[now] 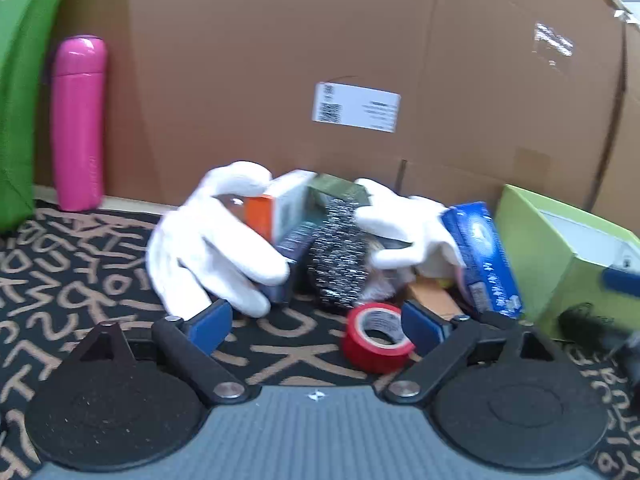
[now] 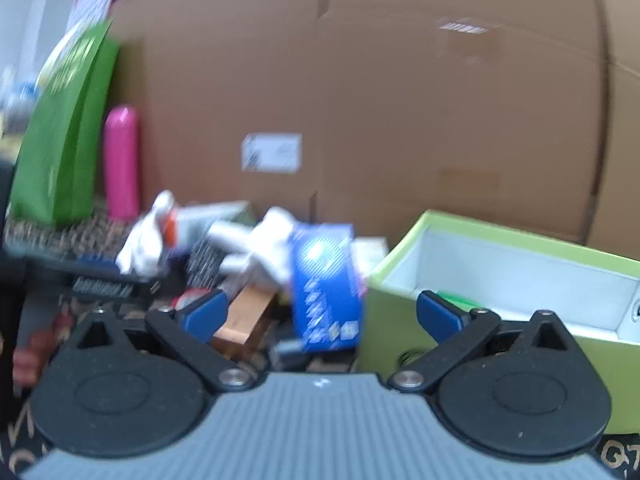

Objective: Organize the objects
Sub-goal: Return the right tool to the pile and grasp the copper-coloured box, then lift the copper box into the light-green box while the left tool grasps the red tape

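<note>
While both tongs are held with their blue-padded fingers spread apart and nothing between them, a heap of mixed objects is seen ahead of them on a black mat (image 1: 80,272) patterned with tan letters. The heap is made up of a red tape roll (image 1: 378,338), a blue box (image 1: 486,258) standing tilted, a dark speckled brush-like item (image 1: 340,264), an orange-and-white carton (image 1: 280,208), a brown wooden block (image 1: 434,300) and two white gloves (image 1: 216,240) draped over the pile.

In the left wrist view the tape roll is shown sharply, just beside the right-hand finger of the left tongs (image 1: 316,326), with the gloves and carton beyond the left-hand finger. A pink bottle (image 1: 80,124) is seen upright at the mat's far left corner, against a large cardboard box (image 1: 320,60).

Only in the right wrist view, which is blurred, is the white inside of the open lime-green box (image 2: 404,292) revealed, with something green lying in it. That box is placed at the right side of the mat, partly behind the right-hand finger of the right tongs (image 2: 320,318); the blue box stands between the fingers further off, touching the green box's left wall.
</note>
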A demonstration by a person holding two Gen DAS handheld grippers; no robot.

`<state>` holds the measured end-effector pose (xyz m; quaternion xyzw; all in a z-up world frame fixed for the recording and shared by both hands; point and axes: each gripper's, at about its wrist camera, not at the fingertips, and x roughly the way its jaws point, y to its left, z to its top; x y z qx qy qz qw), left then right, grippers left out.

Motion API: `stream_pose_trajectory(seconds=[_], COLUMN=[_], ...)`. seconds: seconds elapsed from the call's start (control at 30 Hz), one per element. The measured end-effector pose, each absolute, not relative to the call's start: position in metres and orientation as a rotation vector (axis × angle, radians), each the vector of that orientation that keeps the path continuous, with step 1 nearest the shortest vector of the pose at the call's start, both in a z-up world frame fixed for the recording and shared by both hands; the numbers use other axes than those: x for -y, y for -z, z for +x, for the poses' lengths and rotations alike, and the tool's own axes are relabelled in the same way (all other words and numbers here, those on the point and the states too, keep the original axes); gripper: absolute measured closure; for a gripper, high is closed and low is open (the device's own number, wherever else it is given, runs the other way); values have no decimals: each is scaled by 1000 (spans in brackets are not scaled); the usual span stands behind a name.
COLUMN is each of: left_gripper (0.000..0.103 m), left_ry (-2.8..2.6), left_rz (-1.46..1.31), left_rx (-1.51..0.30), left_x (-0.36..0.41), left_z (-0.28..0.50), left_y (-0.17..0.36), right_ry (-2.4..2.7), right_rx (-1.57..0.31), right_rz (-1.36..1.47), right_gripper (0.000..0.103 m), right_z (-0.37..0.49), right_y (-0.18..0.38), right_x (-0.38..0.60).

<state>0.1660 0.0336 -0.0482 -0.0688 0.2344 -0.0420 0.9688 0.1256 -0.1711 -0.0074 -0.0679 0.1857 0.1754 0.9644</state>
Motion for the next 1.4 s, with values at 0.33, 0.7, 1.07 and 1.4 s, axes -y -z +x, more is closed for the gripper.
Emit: stream_pose_trajectory(seconds=[0.33,0.7,1.07,1.4], left_gripper=[38,67,20,75], left_ry=[252,385,306,337], left_rz=[9,-67,-30,-77], left_rx=[-528,-605,-640,-619], left_x=[-8,-26,-20,-26], left_z=[190,186,172,180], left_y=[53,55,50,51], right_ry=[-465,-432,-447,-413], right_rx=[-535,-616,-638,-590], right_rz=[-248,-225,-240,-228], right_gripper=[48,63,70,59], right_z=[122,156,89,101], right_y=[41,49,41,34], right_x=[122,92,131,128])
